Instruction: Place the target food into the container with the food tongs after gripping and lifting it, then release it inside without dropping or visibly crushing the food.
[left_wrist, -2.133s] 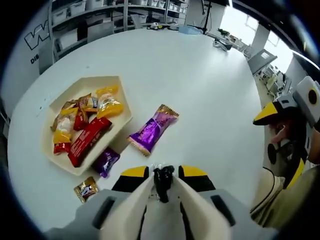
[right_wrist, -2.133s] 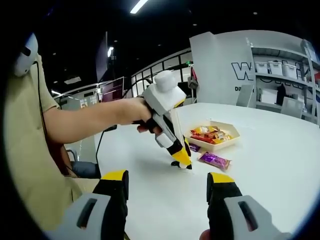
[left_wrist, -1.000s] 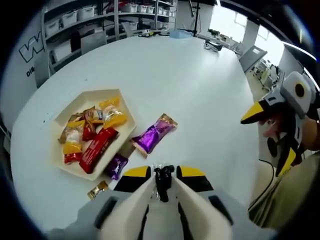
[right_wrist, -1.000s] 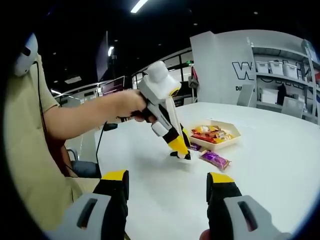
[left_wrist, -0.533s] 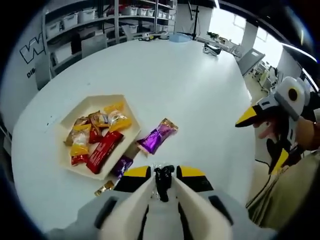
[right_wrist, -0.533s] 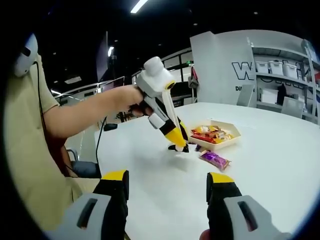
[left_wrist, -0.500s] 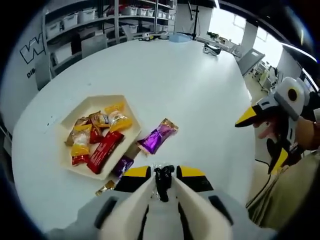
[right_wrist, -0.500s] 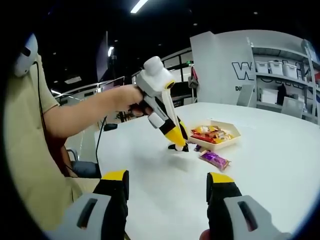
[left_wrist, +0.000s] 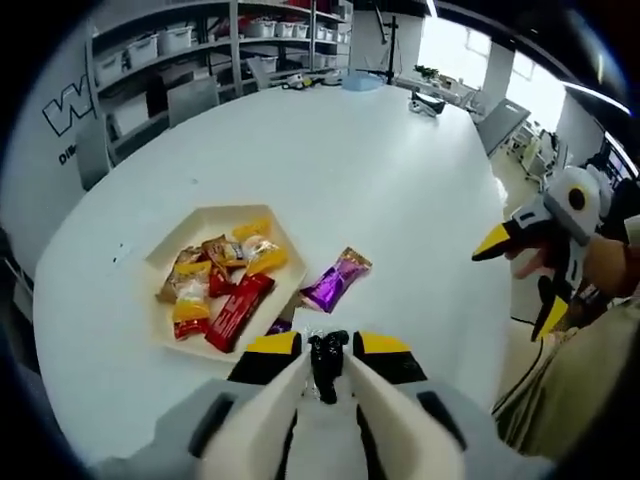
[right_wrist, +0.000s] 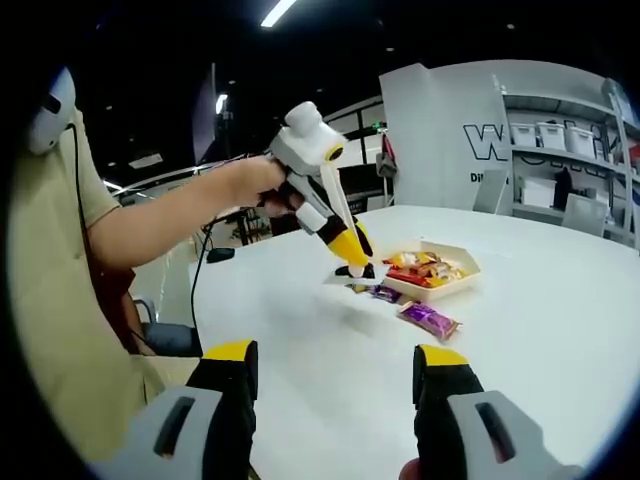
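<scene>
in the left gripper view the left claw (left_wrist: 322, 352) has its jaws pressed together on the handle of white tongs (left_wrist: 318, 362), which run out along them and are hard to follow past the yellow tips. below lies a white surface (left_wrist: 400, 180) with a hexagonal tray (left_wrist: 163, 256) already holding several wrapped snacks. a purple bar (left_wrist: 337, 280) lies just beside the tray's near edge, and a small purple sweet (left_wrist: 279, 326) peeks out just beyond the jaw tips. which one is the target i cannot tell. the right claw (left_wrist: 510, 283) shows at the right, well apart from the food. in the right gripper view the right claw (right_wrist: 335, 362) is spread and empty above bare surface, while the left claw (right_wrist: 352, 262) hangs tilted beside the tray (right_wrist: 440, 288), with the sweet (right_wrist: 385, 294) near its tip and the bar (right_wrist: 428, 320) closer to the camera. the likely risks from here: the flat, slick wrappers may slide on the smooth surface as the tongs close, so they pinch air or only a foil corner that slips out on the lift. too firm a squeeze may dent the bar. a low carry could catch the tray's rim.
</scene>
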